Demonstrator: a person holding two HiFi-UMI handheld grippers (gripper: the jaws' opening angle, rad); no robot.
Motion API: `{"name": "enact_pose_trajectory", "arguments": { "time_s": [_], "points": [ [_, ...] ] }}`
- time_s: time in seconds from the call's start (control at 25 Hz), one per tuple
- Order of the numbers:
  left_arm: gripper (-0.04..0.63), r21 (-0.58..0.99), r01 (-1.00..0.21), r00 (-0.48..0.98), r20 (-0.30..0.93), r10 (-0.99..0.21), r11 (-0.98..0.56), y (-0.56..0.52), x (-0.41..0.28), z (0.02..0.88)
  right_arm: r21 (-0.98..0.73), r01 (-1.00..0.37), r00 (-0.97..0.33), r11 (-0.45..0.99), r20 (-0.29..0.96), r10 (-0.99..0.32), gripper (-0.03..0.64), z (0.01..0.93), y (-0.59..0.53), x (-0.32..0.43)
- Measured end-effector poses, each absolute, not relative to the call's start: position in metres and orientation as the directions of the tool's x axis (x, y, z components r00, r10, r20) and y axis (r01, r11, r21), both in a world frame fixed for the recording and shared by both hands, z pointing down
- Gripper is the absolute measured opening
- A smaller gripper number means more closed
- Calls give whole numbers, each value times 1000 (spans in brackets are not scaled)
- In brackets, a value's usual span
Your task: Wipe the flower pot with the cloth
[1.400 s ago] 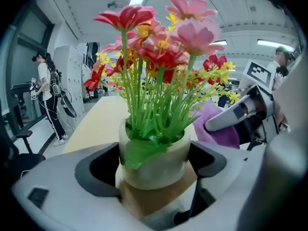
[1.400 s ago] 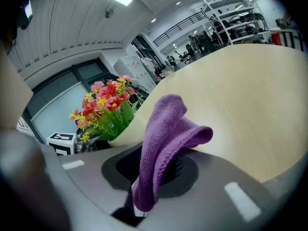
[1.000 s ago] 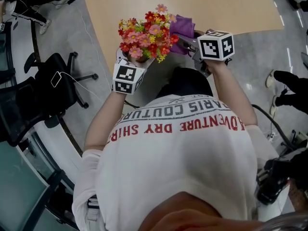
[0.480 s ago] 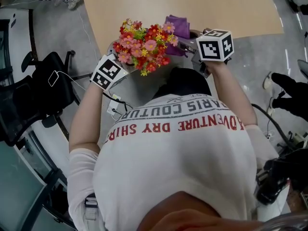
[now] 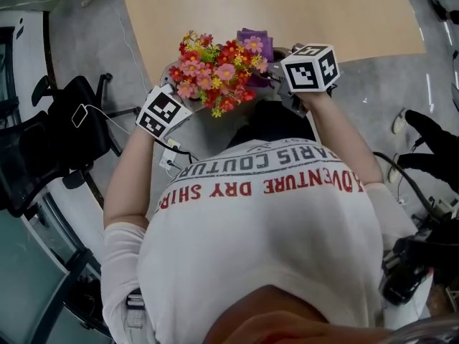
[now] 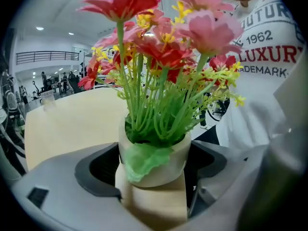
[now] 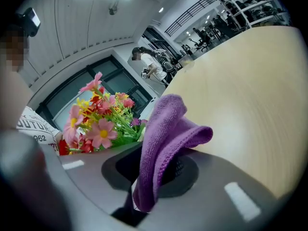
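Overhead, two close-ups (flowers [image 5: 219, 74] likely shared)

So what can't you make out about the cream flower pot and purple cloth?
- Whether the purple cloth touches the cream flower pot: head view, the red and pink artificial flowers cover the pot.
- The pot's base: left gripper view, hidden by the body of the left gripper.
- The cloth's lower end: right gripper view, sunk between the jaws of the right gripper.

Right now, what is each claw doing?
Left claw: closed on the flower pot.
Right claw: closed on the purple cloth.
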State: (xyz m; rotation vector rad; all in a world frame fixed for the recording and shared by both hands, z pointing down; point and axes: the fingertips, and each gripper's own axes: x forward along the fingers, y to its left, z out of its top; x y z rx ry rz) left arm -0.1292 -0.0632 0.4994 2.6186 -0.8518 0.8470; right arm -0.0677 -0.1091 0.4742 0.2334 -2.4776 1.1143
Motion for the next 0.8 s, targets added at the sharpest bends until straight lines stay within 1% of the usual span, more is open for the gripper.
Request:
{"name": "enact_pose_trajectory", "arguments": {
  "time_s": [0.12, 0.48, 0.64, 0.8],
  "points": [
    [457, 65, -605, 661, 597, -455, -793, -66, -130, 496, -664, -327, -889, 673, 458, 20, 53, 476, -114, -71],
    [457, 64, -601, 666, 591, -455, -797, -59, -129, 497, -575, -450, -794, 683, 608, -10, 52, 507, -116, -70],
    [457, 60, -606, 663, 589, -463, -793, -63, -131, 496, -599, -467, -805, 651, 593, -31, 52, 509, -122, -69],
    [458, 65, -649, 630, 604, -488, -758, -57, -133, 497, -619, -480, -827, 621, 555, -86, 52, 502, -118, -60]
  ]
}}
